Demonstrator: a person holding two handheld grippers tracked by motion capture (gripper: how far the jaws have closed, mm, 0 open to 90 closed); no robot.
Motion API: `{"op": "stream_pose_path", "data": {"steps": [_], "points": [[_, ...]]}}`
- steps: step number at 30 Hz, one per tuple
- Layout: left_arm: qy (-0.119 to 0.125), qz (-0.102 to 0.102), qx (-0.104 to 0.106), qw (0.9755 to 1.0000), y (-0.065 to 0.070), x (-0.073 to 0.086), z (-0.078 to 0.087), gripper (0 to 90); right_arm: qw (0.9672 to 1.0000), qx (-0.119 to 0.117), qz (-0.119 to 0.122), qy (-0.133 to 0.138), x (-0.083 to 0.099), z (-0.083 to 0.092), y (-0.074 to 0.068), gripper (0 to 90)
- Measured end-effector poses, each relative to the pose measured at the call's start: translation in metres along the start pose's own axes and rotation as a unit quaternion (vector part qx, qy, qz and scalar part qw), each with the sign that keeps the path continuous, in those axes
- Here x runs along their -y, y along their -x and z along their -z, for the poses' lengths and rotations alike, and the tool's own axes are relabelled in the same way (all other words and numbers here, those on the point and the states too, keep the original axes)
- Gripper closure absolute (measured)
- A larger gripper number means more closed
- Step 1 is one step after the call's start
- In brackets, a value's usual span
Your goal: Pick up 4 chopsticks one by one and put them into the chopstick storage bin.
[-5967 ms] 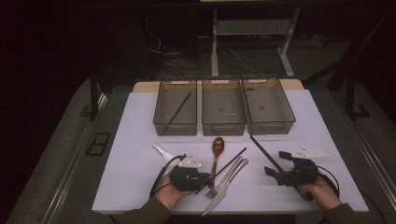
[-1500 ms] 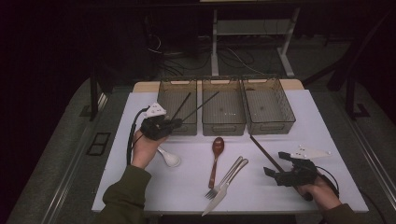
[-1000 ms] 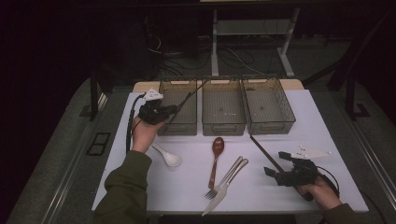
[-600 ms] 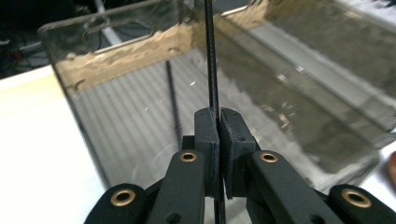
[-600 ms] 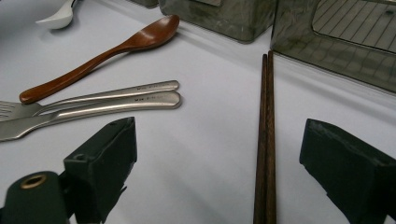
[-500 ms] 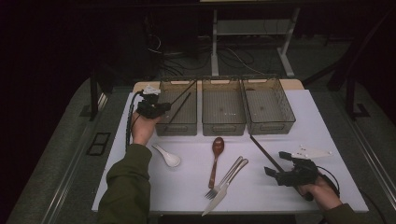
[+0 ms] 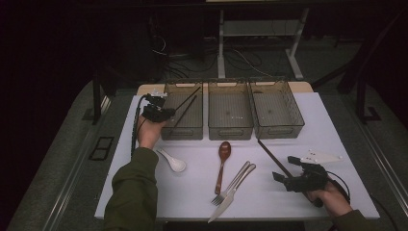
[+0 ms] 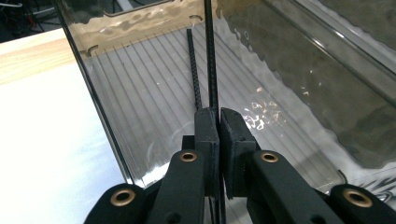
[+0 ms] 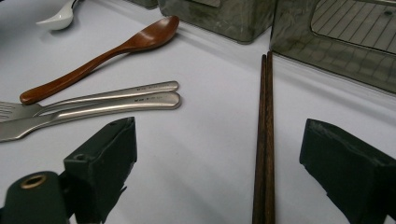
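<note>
White-topped table point(image 7: 288, 202) across the middle of the high view – three clear bins point(image 7: 230, 115) in a row along its far edge. Nearer: white soup spoon point(image 7: 173, 162) at left, wooden spoon point(image 7: 223, 161), fork point(image 7: 231, 185) and knife point(image 7: 233, 192) at centre – brown chopsticks point(image 7: 272, 156) at right.

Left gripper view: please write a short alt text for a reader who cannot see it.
The left gripper, its black jaws shut, holds a thin black chopstick over the clear ribbed bin. A second black chopstick already lies inside.
</note>
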State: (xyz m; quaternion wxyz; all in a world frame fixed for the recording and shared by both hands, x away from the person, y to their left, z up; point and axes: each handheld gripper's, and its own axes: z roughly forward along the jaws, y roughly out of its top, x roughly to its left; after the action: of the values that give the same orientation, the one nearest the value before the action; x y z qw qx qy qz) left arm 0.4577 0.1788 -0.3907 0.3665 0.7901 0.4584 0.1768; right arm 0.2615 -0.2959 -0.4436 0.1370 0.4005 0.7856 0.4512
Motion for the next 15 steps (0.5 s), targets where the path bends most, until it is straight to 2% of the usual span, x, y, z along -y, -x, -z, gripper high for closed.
{"op": "stream_pose_path", "data": {"steps": [6,10,15], "points": [[-0.002,0.001,0.001,1.0,0.0011,0.0003,-0.0014,83.3,1.0,0.0,0.0,0.0,0.0,0.0002,0.0001,10.7],[0.002,0.0,-0.004,1.0,0.0019,-0.0003,-0.0013,77.0,1.0,0.0,-0.001,0.0,0.0,0.0004,0.0,10.7],[0.015,-0.001,0.005,0.9999,0.0042,-0.002,0.0025,70.6,1.0,0.0,-0.001,0.0,0.0,0.0005,0.0002,10.7]]}}
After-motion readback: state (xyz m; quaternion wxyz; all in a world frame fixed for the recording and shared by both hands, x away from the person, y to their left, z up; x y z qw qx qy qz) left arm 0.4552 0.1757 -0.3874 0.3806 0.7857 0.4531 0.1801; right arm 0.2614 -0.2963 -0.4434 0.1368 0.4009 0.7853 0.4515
